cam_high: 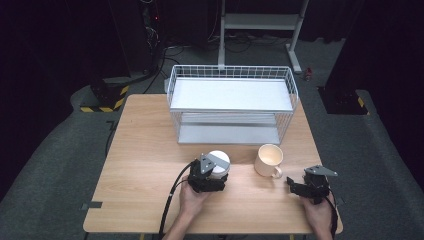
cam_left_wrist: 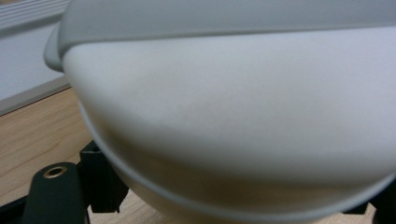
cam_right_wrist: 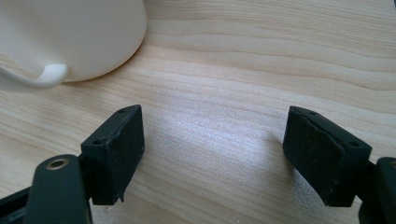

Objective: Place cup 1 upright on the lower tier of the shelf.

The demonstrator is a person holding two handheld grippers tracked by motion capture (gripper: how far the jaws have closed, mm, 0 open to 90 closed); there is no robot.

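We find the left hand-held gripper (cam_high: 214, 176) set around the near side of a white lidded cup (cam_high: 218, 164), which stands on the worktop (cam_high: 145, 165) near its middle, in front of the wire rack (cam_high: 231, 102). In the left gripper view the cup's (cam_left_wrist: 233, 112) wall sits right between the jaws, and one black pad (cam_left_wrist: 100, 179) lies against its lower left side. We judge the grip to be closing on the body below the lid rim, a sensible hold for lifting it level; whether both pads press fully we cannot tell, as the right pad is hidden at the frame edge.

The right hand-held gripper (cam_high: 300, 187) rests low at the near right of the worktop with its jaws spread and nothing between them; bare wood shows between its pads (cam_right_wrist: 119, 149). It appears parked, clear of the work. A cream mug (cam_high: 269, 160) stands just to its far left, handle turned toward the near right, and in the right gripper view the mug (cam_right_wrist: 74, 32) and its handle are apart from the pads.

The white cup and the mug stand near each other but apart. Behind the white cup the rack's lower shelf opening faces us, with a short run of open worktop before it. The left half of the worktop is unoccupied. The right hand-held gripper sits close to the near right edge, leaving little margin there.
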